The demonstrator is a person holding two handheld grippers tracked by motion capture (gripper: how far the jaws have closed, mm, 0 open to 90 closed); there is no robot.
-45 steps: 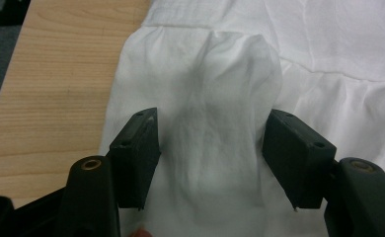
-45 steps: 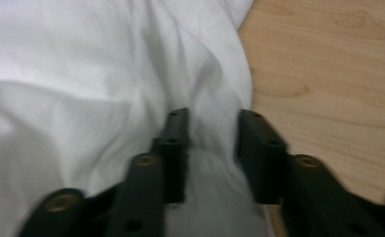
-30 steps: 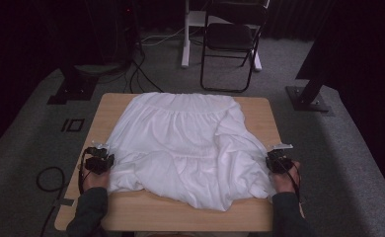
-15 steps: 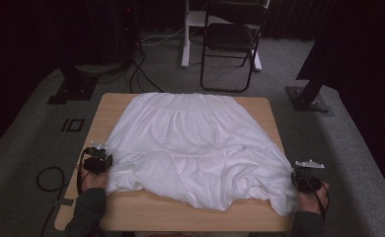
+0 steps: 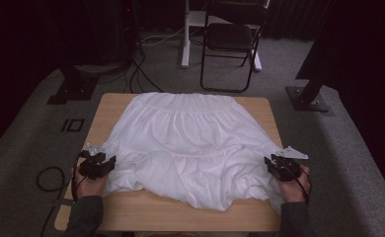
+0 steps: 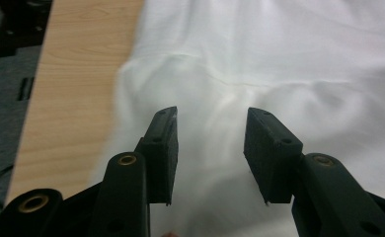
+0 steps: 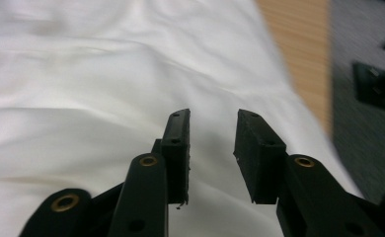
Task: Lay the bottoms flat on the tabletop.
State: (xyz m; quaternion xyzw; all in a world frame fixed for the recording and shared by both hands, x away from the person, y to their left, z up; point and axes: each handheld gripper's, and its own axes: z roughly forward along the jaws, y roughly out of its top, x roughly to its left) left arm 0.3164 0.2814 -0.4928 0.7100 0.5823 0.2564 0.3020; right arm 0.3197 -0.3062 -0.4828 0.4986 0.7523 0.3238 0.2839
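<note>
A white gathered garment (image 5: 190,143) lies spread over the light wooden table (image 5: 259,217), its near hem bunched toward the front edge. My left gripper (image 5: 109,163) hovers at the garment's left side, held by a hand. In the left gripper view its jaws (image 6: 210,148) have just been opening and stand apart, with the white cloth (image 6: 279,59) below them and nothing pinched. My right gripper (image 5: 270,163) is at the garment's right side. Its jaws (image 7: 211,148) have also just been opening, and the cloth (image 7: 82,98) lies loose beneath them.
A black folding chair (image 5: 232,42) and a white stand leg (image 5: 185,34) are on the grey carpet beyond the table. Black stand bases (image 5: 306,98) sit to the right and left, and cables (image 5: 47,178) trail on the floor at the left.
The right gripper pulled the garment's folded right side outward and flat, then came back inward. Both grippers have let go of the cloth and their jaws now stand apart.
</note>
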